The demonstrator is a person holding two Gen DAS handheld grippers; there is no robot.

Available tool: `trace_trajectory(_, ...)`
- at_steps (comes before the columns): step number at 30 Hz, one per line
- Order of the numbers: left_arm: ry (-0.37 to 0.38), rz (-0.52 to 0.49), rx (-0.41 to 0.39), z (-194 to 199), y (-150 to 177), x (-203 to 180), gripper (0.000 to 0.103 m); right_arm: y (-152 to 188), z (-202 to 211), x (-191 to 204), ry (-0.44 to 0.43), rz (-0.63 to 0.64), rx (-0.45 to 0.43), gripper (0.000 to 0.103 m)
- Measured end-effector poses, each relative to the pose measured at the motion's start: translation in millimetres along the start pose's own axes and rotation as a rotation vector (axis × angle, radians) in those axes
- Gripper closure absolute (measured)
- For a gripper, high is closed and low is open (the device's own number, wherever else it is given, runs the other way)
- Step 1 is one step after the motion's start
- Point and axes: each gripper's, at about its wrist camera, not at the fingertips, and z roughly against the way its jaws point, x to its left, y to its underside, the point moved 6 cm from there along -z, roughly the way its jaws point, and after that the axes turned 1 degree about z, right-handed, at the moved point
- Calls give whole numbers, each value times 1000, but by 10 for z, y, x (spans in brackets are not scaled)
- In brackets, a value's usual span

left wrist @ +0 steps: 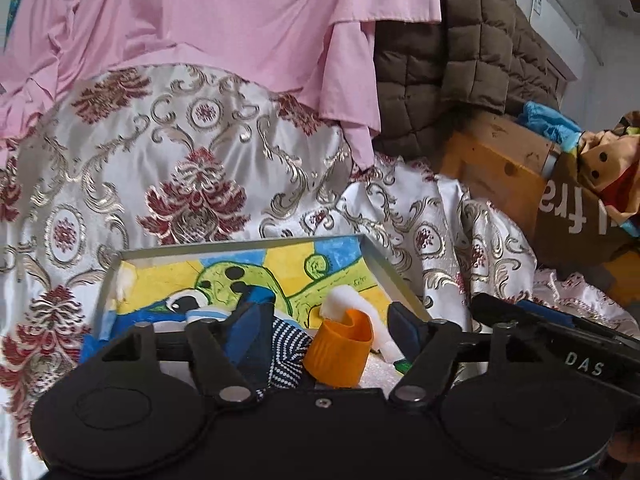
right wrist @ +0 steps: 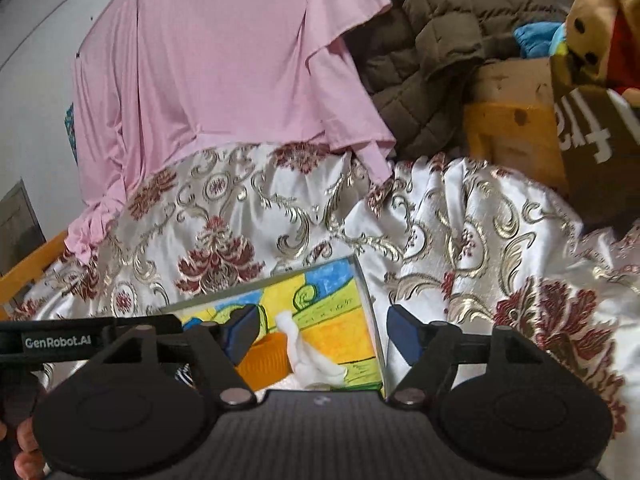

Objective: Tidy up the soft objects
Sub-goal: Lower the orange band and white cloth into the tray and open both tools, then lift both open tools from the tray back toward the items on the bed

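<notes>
A shallow metal tray point(left wrist: 248, 245) with a yellow, green and blue painted picture inside lies on the patterned satin cloth point(left wrist: 168, 168). In it sit an orange ribbed cup point(left wrist: 340, 354), a white foam piece point(left wrist: 352, 304) and a dark dotted cloth point(left wrist: 286, 354). My left gripper point(left wrist: 330, 320) is open just above these, its fingers either side of the cup. My right gripper point(right wrist: 318, 330) is open over the tray's right edge point(right wrist: 370, 312); the cup point(right wrist: 266, 358) and foam piece point(right wrist: 308, 354) lie between its fingers.
A pink garment point(left wrist: 224, 20) hangs behind over the satin cloth. A brown quilted jacket point(left wrist: 452, 60) lies at back right. A wooden box point(left wrist: 496, 168), a blue plush point(left wrist: 548, 120) and a brown cardboard toy box point(left wrist: 592, 184) stand at right.
</notes>
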Motion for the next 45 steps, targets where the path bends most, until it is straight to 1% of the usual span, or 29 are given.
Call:
trace_trajectory(2,-1,-7,-15,146,-16,-11,24,-38,103,10,0,1,-18,19)
trace_trajectory(8,-1,-5,-62,593,-47,-60,17,-145,443,74,-1,4,-67,11)
trace_trajectory(10,-4,-5,-79,754,-30,-69,16,-162,562,111,0,10,-83,10)
trace_trajectory(14,-11,22,-116,1061,70,-44,9,-181,786,215,-6,33,-108,5)
trace_trajectory(16,-16,36,-132,1207,140,-19,9,-187,897,287,-13,41,-116,3)
trace_trajectory(19,-28,42,-156,1419,246,16,5,-170,1067,403,-32,54,-131,1)
trace_trajectory(25,-41,60,-205,1819,428,81,1,-102,1401,650,-37,107,-164,0)
trace_trajectory(33,-69,74,-260,2272,712,177,1,77,1784,942,-62,159,-197,0)
trace_trajectory(39,-95,71,-285,2576,959,297,1,282,2031,1162,-61,209,-232,0)
trace_trajectory(45,-112,46,-272,2771,1180,398,1,487,2213,1239,-53,233,-238,0)
